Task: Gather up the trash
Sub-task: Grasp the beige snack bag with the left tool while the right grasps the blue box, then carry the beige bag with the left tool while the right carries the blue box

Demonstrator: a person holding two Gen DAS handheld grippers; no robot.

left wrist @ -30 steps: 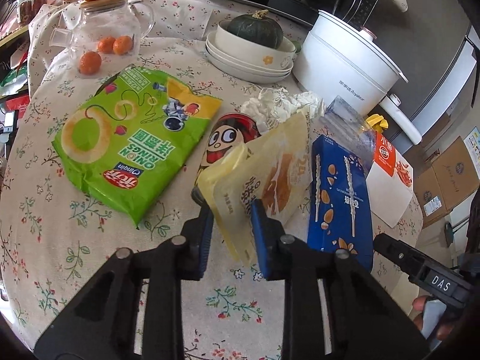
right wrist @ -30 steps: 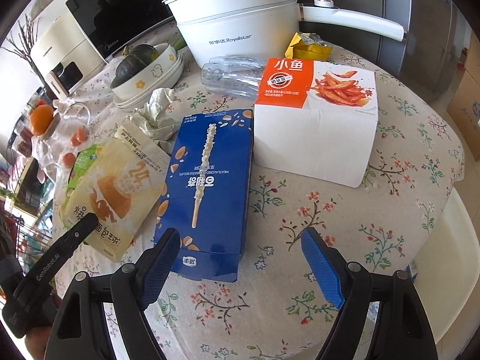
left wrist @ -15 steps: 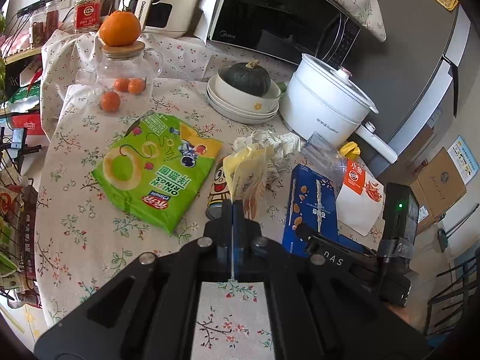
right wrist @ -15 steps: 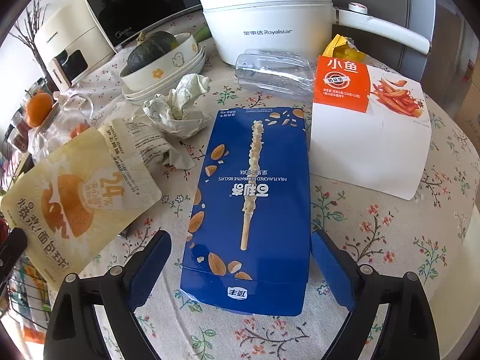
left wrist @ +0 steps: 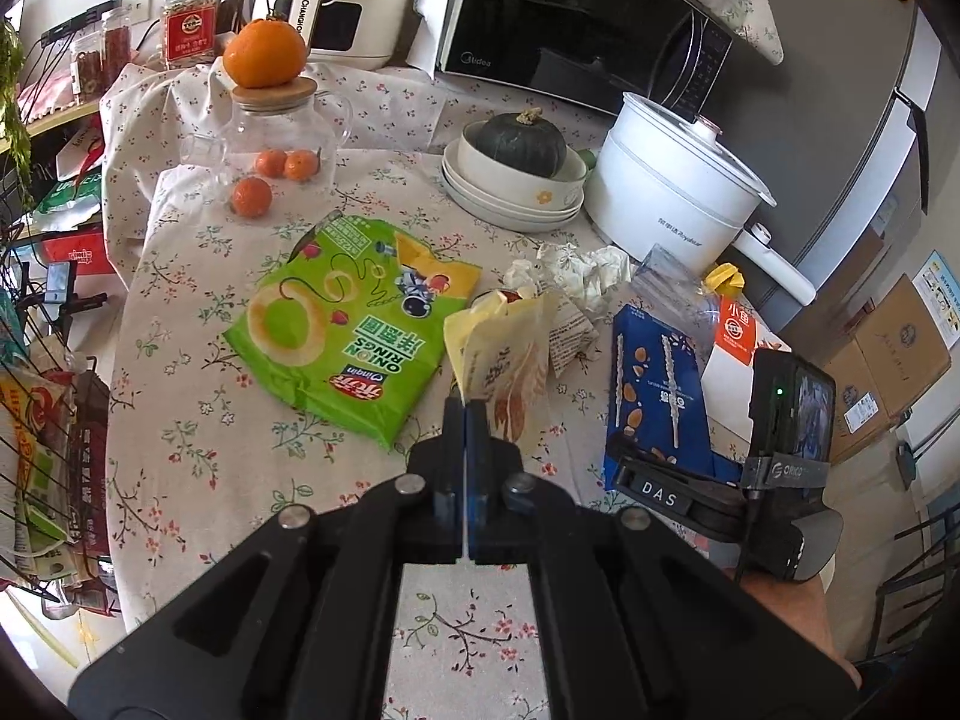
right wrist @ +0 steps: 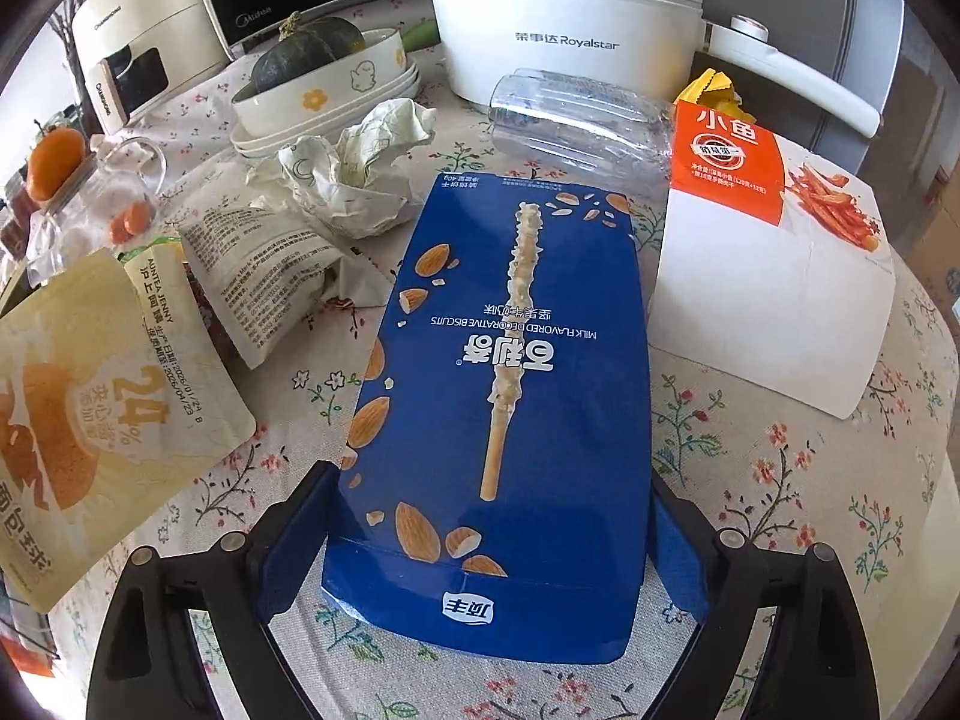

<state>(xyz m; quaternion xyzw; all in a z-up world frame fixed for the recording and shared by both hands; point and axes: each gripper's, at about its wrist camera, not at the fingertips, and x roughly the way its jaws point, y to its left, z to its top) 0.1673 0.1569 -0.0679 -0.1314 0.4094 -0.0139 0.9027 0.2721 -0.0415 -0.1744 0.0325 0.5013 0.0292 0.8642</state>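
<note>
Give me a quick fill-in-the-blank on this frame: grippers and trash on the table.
1. The left gripper is shut on the ____ pouch.
2. The right gripper stands open with a finger on each side of the ____ box.
3. The squash sits in a ____.
4. A large orange rests on the lid of the glass ____.

Missing words: yellow; blue; bowl; jar

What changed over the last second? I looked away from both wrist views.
The left gripper shut its jaws on the yellow snack pouch and lifted it off the table. The right gripper came down, its open jaws now straddling the blue biscuit box. The other trash stayed put.
</note>
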